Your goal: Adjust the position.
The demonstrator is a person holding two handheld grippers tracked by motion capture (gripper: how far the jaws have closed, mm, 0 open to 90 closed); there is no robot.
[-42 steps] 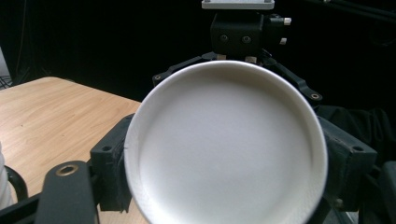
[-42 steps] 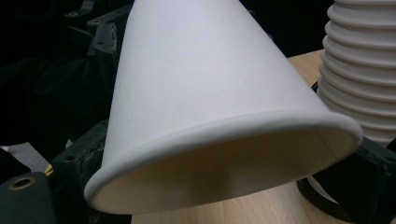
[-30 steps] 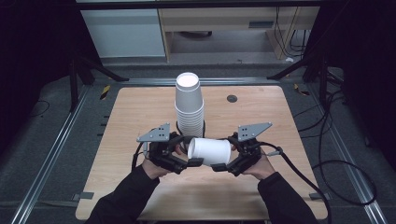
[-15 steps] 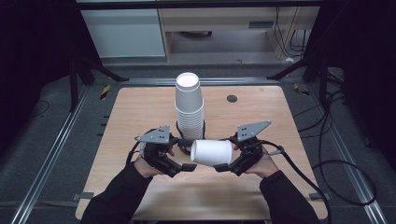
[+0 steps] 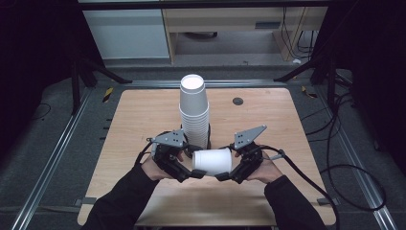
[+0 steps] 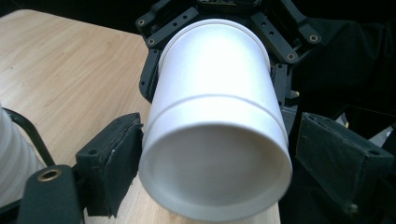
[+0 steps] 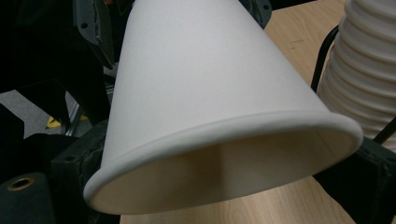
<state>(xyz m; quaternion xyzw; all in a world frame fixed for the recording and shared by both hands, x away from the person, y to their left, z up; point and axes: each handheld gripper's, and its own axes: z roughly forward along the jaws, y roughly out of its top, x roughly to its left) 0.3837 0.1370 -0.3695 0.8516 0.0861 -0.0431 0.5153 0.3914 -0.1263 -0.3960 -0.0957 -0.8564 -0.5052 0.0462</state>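
A white paper cup (image 5: 212,161) lies on its side in the air between my two grippers, just above the wooden table (image 5: 139,124). My right gripper (image 5: 222,176) is shut on its rim end; in the right gripper view the rim (image 7: 224,140) looks squashed into an oval between the jaws. My left gripper (image 5: 196,173) stands open around the cup's base (image 6: 215,182), with a thin gap at one pad (image 6: 336,158). A tall stack of white cups (image 5: 195,112) stands upright just behind the grippers.
The stack of cups also shows at the edge of both gripper views (image 6: 14,158) (image 7: 364,70). A small dark disc (image 5: 238,101) lies far right on the table. Metal rails and cables run along the floor around the table.
The cup has tipped from a slight slant to nearly level and sunk a little. Both hands have stayed almost where they were.
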